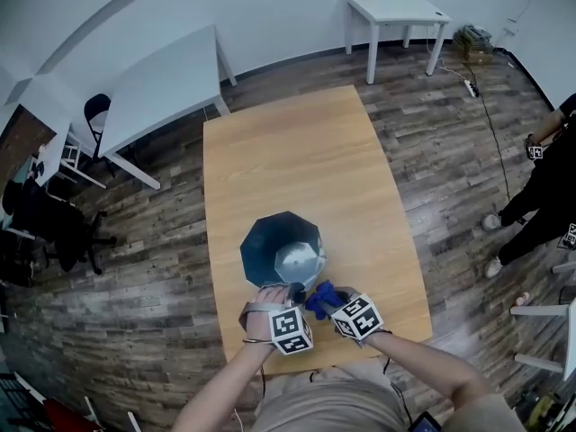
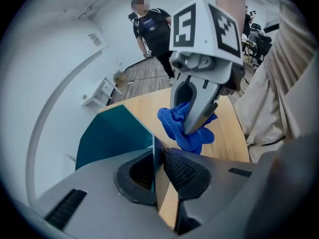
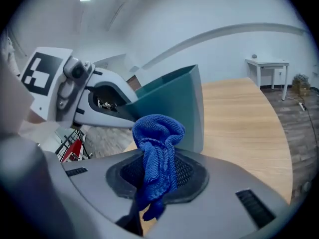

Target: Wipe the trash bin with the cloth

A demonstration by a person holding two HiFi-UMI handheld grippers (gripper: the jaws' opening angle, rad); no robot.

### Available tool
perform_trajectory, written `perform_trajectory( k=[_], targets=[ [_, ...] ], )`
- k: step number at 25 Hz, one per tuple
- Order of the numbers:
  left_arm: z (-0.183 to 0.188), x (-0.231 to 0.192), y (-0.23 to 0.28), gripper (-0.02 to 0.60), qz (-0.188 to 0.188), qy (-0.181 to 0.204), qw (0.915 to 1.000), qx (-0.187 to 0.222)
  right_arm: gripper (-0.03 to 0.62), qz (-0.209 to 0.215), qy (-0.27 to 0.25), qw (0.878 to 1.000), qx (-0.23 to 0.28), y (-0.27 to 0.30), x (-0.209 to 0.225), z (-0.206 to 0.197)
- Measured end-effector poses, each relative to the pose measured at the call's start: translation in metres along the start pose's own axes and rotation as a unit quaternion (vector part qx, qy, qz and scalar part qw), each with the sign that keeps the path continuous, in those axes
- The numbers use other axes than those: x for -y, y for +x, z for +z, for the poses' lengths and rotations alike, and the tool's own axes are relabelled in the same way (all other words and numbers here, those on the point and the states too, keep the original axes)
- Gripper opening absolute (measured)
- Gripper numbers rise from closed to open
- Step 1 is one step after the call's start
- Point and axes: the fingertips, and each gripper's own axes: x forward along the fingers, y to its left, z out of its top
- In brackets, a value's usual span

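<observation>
A dark teal trash bin (image 1: 268,243) stands upright on the wooden table (image 1: 297,151), near its front edge. My left gripper (image 1: 281,292) is shut on the bin's near rim; in the left gripper view the thin teal wall (image 2: 112,133) runs between the pads (image 2: 177,171). My right gripper (image 1: 329,304) is just right of it, shut on a bunched blue cloth (image 1: 321,297). In the right gripper view the cloth (image 3: 159,138) sticks up out of the jaws, close to the bin's outer wall (image 3: 174,98) but apart from it. The left gripper view shows the right gripper (image 2: 193,127) and cloth (image 2: 174,123) above the tabletop.
A long white table (image 1: 162,88) stands at the left and a small white table (image 1: 391,12) at the back. A person (image 1: 549,196) stands at the right on the wood floor, near a cable and power strip (image 1: 468,86). A black chair (image 1: 54,223) is at the far left.
</observation>
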Motion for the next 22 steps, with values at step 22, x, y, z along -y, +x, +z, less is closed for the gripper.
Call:
perform_trajectory(
  k=[22],
  targets=[
    [0.006,0.005,0.002,0.043,-0.019,-0.004,0.9998,0.003,0.077,-0.051,0.020,0.995,-0.081,0.126,0.064,-0.078]
  ],
)
